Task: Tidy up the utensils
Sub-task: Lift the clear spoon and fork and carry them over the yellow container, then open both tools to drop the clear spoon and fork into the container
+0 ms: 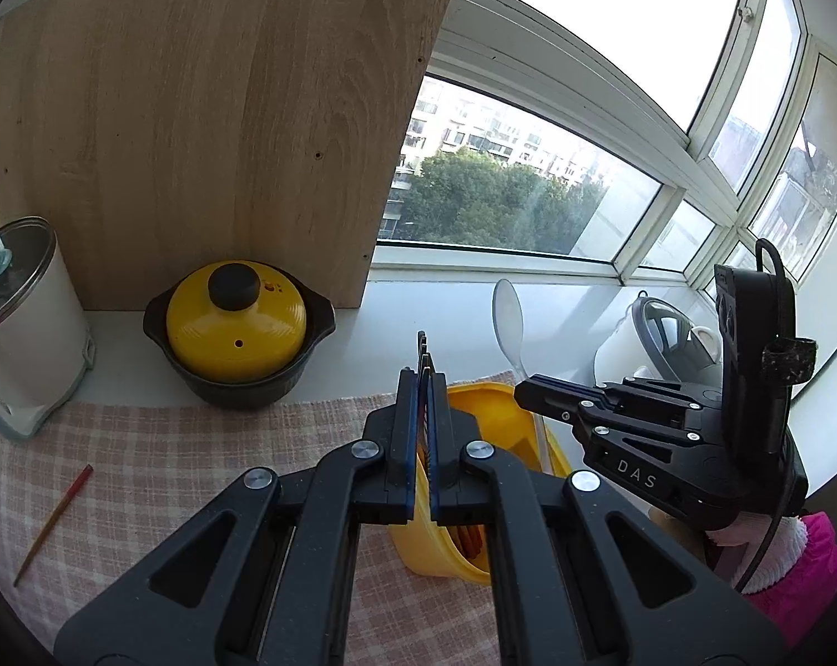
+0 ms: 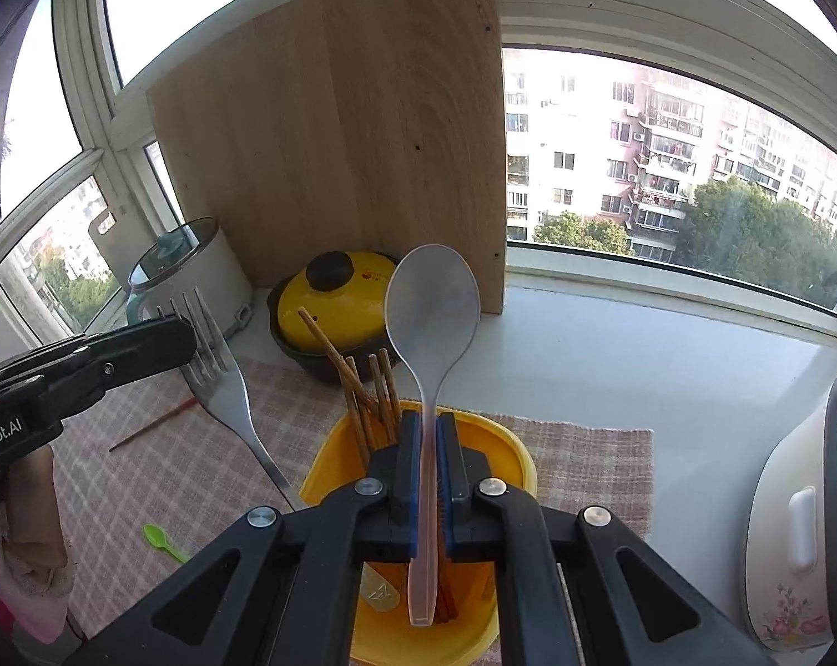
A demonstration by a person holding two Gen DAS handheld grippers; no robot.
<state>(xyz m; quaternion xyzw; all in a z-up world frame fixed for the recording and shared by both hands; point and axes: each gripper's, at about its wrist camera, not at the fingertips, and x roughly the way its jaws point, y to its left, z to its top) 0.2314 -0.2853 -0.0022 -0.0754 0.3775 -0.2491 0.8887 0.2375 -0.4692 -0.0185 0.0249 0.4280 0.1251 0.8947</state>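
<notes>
My right gripper (image 2: 430, 422) is shut on a translucent plastic spoon (image 2: 432, 299), bowl up, handle end over the yellow utensil holder (image 2: 515, 458). Several wooden chopsticks (image 2: 363, 399) stand in the holder. My left gripper (image 1: 423, 383) is shut on a metal fork, seen edge-on there; the fork (image 2: 224, 383) shows in the right wrist view left of the holder, tines up. The left gripper also shows there (image 2: 188, 341). The right gripper (image 1: 521, 394), spoon (image 1: 508, 322) and holder (image 1: 482, 410) show in the left wrist view.
A single chopstick (image 1: 52, 521) and a small green spoon (image 2: 160, 538) lie on the checked cloth (image 1: 169, 460). A yellow-lidded black pot (image 1: 238, 327), a white glass-lidded pot (image 1: 24, 322) and a wooden board (image 1: 207, 127) stand behind. A white appliance (image 2: 796, 527) is at right.
</notes>
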